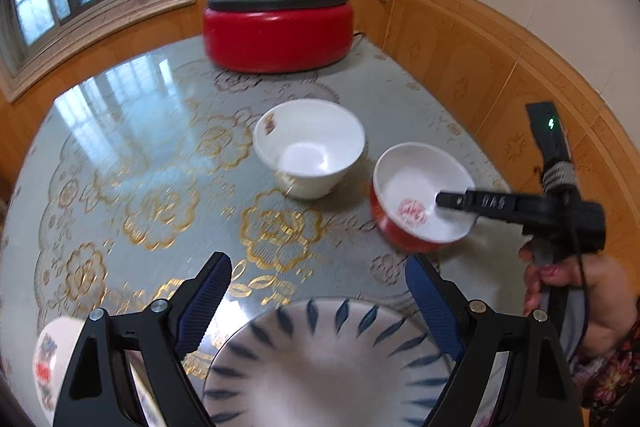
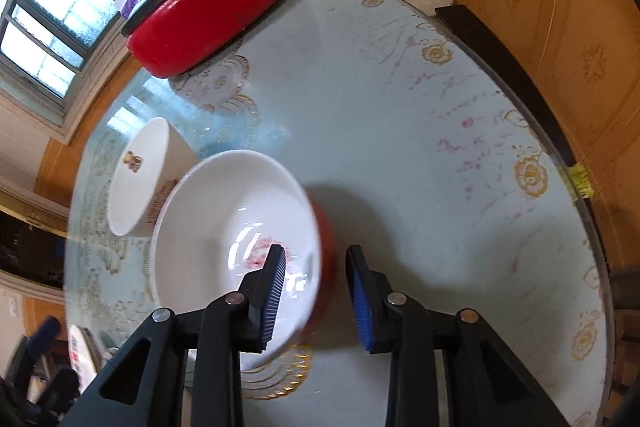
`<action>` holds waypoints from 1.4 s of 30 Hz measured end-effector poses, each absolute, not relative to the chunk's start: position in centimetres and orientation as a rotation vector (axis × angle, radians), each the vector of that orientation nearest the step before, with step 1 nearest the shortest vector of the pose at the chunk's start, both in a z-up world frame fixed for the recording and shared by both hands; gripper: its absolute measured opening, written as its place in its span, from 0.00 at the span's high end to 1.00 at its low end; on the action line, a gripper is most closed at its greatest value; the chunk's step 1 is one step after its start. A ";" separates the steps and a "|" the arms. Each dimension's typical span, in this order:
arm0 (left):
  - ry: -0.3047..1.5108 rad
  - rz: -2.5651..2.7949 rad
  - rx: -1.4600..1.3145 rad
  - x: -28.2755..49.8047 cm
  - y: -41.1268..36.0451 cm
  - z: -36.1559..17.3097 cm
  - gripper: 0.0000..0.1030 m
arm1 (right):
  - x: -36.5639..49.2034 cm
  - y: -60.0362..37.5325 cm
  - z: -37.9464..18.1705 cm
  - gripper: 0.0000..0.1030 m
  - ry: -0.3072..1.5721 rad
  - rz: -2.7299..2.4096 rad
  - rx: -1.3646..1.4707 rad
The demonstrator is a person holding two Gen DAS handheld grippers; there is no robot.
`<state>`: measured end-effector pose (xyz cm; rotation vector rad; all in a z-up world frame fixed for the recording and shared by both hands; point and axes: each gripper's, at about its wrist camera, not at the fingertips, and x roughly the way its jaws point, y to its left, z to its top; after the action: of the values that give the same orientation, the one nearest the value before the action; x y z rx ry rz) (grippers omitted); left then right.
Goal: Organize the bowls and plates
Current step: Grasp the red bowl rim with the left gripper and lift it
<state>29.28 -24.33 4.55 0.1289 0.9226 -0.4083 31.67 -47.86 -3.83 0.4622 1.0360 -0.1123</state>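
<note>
A red bowl with a white inside stands tilted on the table, right of a plain white bowl. My right gripper straddles the red bowl's rim, one finger inside and one outside, with a gap between pads and rim. In the left wrist view the right gripper's finger reaches into the bowl. My left gripper is open above a white plate with blue leaf marks. The white bowl sits behind the red one.
A red electric pot with a glass lid stands at the table's far side. A white cup with red print sits at the near left. The table's glass edge runs close on the right, with wooden wall panels beyond.
</note>
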 end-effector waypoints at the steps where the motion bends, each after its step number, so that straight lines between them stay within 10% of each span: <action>1: 0.923 -0.413 0.135 29.6 -24.7 4.5 0.14 | 31.5 -47.9 -3.8 0.70 1.028 -0.101 0.456; 6: 0.962 -0.442 0.177 31.3 -27.3 3.7 0.14 | 30.9 -47.9 -4.0 0.70 1.037 -0.098 0.410; 11: 1.028 -0.471 0.224 33.1 -30.2 2.2 0.35 | 29.3 -48.8 -4.8 0.71 1.045 -0.066 0.462; 26: 1.119 -0.509 0.264 35.8 -35.6 -1.6 0.34 | 28.2 -49.4 -4.6 0.72 1.080 -0.066 0.464; 42: 1.118 -0.585 0.347 35.9 -37.3 -3.7 0.87 | 28.5 -48.6 -4.6 0.76 1.074 -0.073 0.420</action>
<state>35.91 -37.32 -3.74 0.3466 1.1176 -0.5852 28.45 -48.61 -4.65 0.4199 1.0736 -0.0731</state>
